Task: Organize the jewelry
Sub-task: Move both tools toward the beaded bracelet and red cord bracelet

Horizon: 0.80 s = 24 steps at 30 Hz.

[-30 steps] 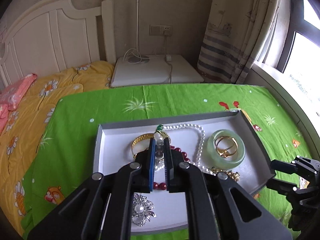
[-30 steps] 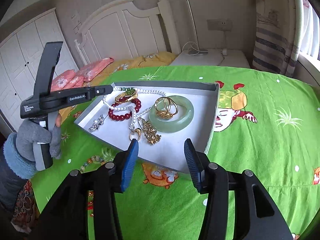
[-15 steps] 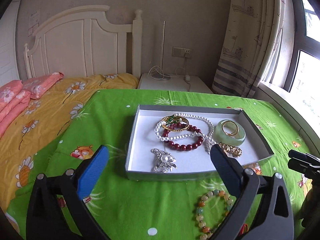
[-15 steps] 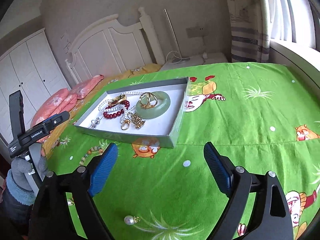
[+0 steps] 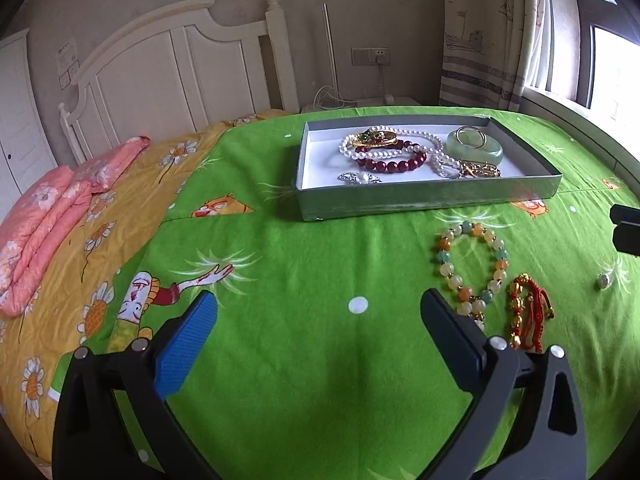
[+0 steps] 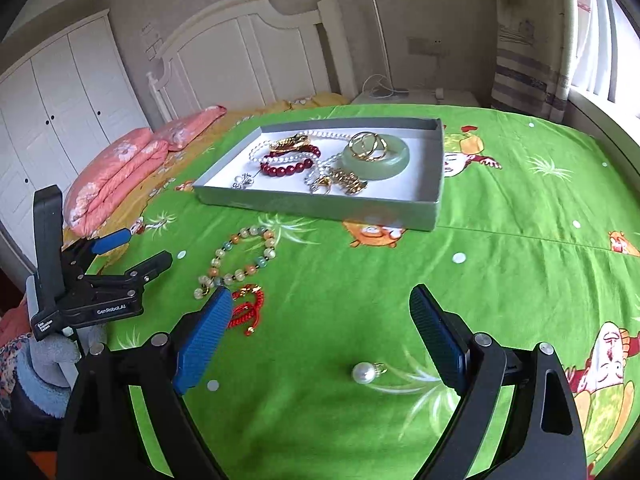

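Both grippers hang over the green printed bedspread [image 5: 304, 264], neither holding anything. Left gripper [image 5: 320, 328]: jaws spread wide, having just been opening, with only bare cloth between the blue pads. Right gripper [image 6: 320, 332]: jaws also wide, likewise just opened, nothing pressed between them; a loose pearl pendant [image 6: 365, 373] lies on the cloth in the gap, touching neither pad. The grey tray [image 5: 424, 196] sits further up the bedspread, toward the white headboard [image 5: 180, 72]. Inside it: a pearl necklace [image 5: 400, 136], a dark red bead bracelet [image 5: 394, 164], a gold piece with green stones [image 5: 374, 138], a pale green jade bangle [image 5: 476, 150] with a gold ring [image 6: 366, 146] resting on it, a silver brooch [image 5: 360, 178], and a tangle of gold chain [image 5: 480, 170]. Outside the tray, on the cloth: a multicoloured bead bracelet [image 5: 472, 268], and just beside it a red cord bracelet [image 5: 528, 316], both close to the left gripper's right finger. A grey-gloved hand [image 6: 52, 356] holds the left gripper's handle. Pink pillows [image 6: 120, 168] lie at the bed's far side on a yellow daisy sheet [image 5: 92, 216].
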Motion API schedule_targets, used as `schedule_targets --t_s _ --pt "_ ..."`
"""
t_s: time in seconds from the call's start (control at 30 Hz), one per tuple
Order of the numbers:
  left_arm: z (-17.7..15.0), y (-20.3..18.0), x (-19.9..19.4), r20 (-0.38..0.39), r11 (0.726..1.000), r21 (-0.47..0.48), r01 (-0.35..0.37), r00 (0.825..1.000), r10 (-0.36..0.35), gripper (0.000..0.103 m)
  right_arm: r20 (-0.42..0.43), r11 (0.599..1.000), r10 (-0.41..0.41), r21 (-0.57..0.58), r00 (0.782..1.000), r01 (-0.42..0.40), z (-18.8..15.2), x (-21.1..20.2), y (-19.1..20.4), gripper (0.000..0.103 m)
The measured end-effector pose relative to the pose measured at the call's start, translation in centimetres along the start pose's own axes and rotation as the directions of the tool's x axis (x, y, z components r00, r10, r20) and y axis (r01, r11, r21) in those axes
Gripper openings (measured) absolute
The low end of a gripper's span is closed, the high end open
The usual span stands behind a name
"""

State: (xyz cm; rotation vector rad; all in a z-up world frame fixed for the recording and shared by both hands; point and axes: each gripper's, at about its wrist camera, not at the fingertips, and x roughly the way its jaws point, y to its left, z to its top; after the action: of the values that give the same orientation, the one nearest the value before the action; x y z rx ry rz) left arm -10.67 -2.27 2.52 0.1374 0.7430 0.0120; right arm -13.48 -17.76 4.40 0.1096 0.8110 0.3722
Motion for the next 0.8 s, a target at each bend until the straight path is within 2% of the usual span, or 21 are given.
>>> schedule_targets --t_s 0.1,0.23,0.27,0.37,0.5,0.7,0.8 --pt "0.0 0.8 1.0 -0.050 0.999 -0.040 -0.003 0.999 0.001 0.101 -0.071 0.999 0.032 -0.007 0.997 -0.033 -0.7 1.8 2.3 0.087" --pt "-0.2 1.0 1.0 -0.047 0.998 -0.059 -0.008 0.999 0.005 0.101 -0.147 0.997 -0.020 -0.076 0.989 0.009 -1.8 4.1 5.1 0.087" --pt "-0.3 1.0 0.9 -0.043 0.998 -0.056 -0.013 0.999 0.011 0.101 -0.154 0.995 -0.042 -0.095 0.987 0.028 -1.9 4.4 5.7 0.087" --pt "-0.3 0.8 0.7 -0.037 0.999 -0.047 -0.026 0.999 0.025 0.101 -0.169 0.997 -0.023 -0.078 0.985 0.010 -2.0 4.7 6.1 0.087" --pt "-0.2 0.9 0.8 -0.038 0.999 -0.047 -0.012 0.999 0.010 0.101 -0.179 0.996 -0.038 -0.092 0.983 0.022 -1.7 5.3 6.9 0.087" --pt "-0.3 1.1 0.5 -0.024 0.998 -0.058 0.007 1.000 -0.008 0.101 -0.186 0.977 -0.132 -0.193 0.974 0.095 -1.5 6.4 8.3 0.087" --pt "-0.3 1.1 0.4 -0.018 0.998 -0.061 0.014 1.000 -0.016 0.101 -0.180 0.970 -0.143 -0.223 0.973 0.101 -1.8 6.5 8.5 0.087"
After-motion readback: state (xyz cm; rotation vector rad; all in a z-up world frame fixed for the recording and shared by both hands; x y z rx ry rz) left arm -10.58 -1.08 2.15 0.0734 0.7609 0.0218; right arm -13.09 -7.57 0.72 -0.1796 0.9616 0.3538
